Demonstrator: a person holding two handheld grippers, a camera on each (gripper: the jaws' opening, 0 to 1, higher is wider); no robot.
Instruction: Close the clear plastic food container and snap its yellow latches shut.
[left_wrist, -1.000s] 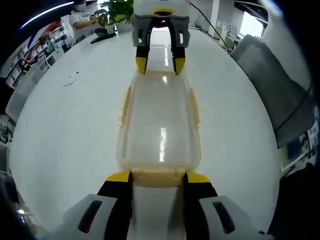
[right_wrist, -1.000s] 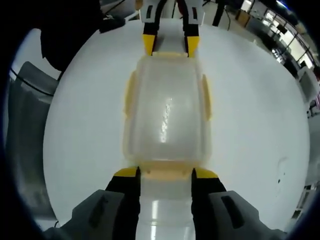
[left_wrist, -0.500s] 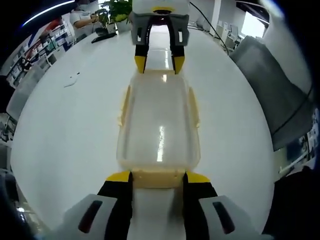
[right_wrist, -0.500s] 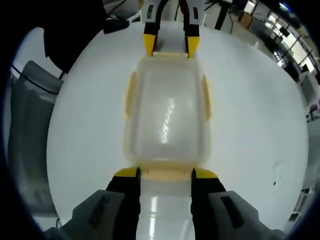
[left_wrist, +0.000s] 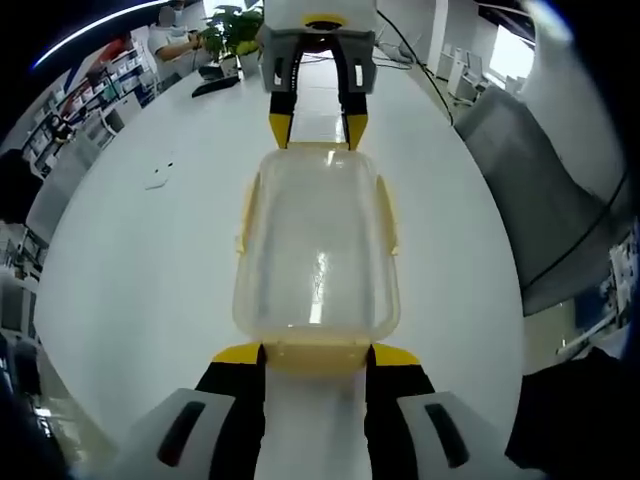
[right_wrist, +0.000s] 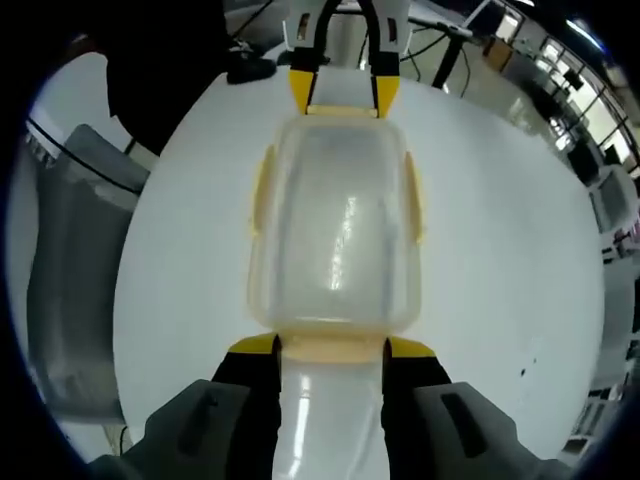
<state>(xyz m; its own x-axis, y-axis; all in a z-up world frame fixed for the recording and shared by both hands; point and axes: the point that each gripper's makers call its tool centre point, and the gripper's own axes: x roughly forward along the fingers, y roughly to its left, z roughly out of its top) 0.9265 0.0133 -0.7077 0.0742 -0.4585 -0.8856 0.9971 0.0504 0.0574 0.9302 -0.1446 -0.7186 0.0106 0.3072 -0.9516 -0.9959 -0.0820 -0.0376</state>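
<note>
At the near end of the clear plastic food container (left_wrist: 317, 260), your left gripper (left_wrist: 316, 352) stands with its yellow-tipped jaws spread, one tip at each side of the yellow end latch (left_wrist: 316, 353). Your right gripper (right_wrist: 331, 346) is parted likewise at the opposite end latch (right_wrist: 332, 347) — you can see it across the container in the left gripper view, at the far end. Whether any tip presses its latch cannot be told. Lid on, the container lies between both grippers on the white table (left_wrist: 130, 250); yellow side latches (right_wrist: 260, 190) lie along its long edges. Beyond the table — a grey chair (left_wrist: 560, 190) and potted plant (left_wrist: 232, 25).
</note>
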